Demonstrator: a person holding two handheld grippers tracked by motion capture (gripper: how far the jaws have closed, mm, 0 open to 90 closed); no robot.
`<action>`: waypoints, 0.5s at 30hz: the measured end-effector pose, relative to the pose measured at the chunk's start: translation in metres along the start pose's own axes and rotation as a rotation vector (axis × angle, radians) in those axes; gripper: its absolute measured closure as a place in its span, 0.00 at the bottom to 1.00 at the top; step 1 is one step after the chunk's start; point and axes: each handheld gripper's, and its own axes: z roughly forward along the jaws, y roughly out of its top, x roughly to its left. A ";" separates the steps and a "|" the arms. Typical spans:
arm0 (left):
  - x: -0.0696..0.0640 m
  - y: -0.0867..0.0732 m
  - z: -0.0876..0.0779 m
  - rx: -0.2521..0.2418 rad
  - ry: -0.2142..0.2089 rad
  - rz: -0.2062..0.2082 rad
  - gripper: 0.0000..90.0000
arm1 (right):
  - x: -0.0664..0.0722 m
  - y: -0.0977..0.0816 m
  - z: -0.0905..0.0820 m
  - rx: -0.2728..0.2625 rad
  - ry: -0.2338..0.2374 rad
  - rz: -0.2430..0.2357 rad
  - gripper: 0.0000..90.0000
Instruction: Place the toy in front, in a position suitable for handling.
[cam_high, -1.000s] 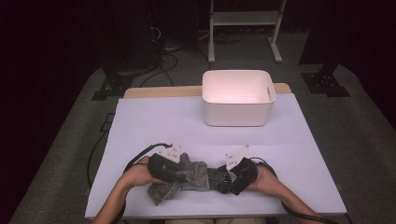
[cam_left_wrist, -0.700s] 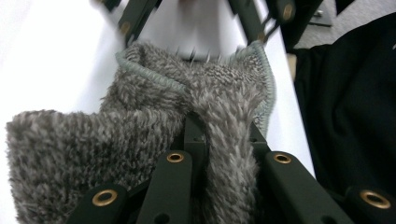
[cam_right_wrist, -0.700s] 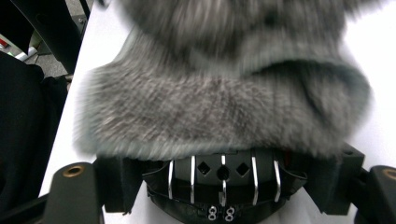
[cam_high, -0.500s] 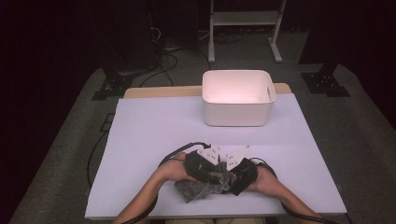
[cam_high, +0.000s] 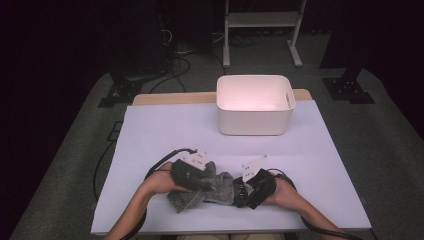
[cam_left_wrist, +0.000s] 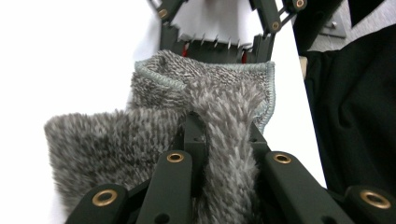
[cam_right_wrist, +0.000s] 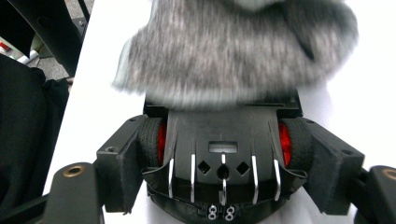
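Left hand-held gripper (cam_high: 205, 184) clamped on grey fluffy cloth (cam_high: 220, 187), fold pinched between jaws. Right hand-held gripper (cam_high: 239, 189) spread wide at cloth's right edge. Cloth laid on counter (cam_high: 150, 135), near edge; white bin (cam_high: 255, 105) far.

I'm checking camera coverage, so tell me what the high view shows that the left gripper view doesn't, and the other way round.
High view: the white bin at the far side of the table, the person's forearms, and a metal stand on the floor beyond.
Left gripper view: the left gripper with its jaws shut on a fold of the grey fleecy cloth, and the stitched hem close up.
Both: the cloth lying on the white table, with the right gripper at its other end.
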 end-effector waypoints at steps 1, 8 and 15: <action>0.000 -0.005 -0.006 -0.005 0.012 -0.007 0.87 | 0.000 0.000 0.000 0.003 0.000 0.002 0.27; 0.001 -0.041 -0.042 -0.032 0.094 -0.090 0.87 | -0.001 0.002 -0.005 0.013 0.002 0.004 0.27; -0.001 -0.068 -0.067 -0.014 0.167 -0.148 0.87 | -0.001 -0.008 -0.019 0.000 -0.015 0.030 0.27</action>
